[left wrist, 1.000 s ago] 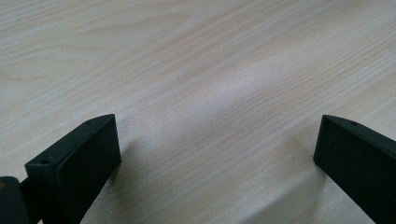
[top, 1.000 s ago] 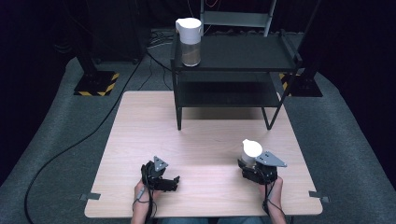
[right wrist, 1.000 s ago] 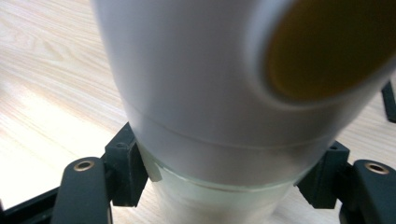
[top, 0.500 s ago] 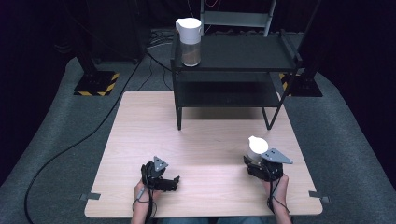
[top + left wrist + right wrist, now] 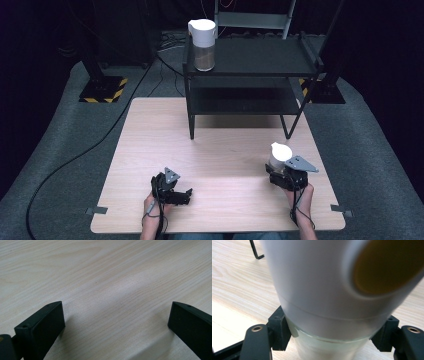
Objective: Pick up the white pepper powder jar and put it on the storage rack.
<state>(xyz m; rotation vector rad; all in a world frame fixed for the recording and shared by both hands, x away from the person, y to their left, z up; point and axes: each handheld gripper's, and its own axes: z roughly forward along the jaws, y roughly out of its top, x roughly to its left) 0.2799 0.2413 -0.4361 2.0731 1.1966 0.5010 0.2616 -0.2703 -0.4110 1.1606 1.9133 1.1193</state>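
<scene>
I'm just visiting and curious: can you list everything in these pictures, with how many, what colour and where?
Wooden table: one, pale, centre.
Metal shelf rack: one, black, at the table's far edge.
White-lidded jar: one, brownish contents, top shelf, left end.
White-capped container: one, clear lower body, held in the right claw.
Striped stand bases: two, black and yellow, on the floor.
Cable: one, black, floor left.
Left claw: black, open, empty.
Right claw: black, shut.
</scene>
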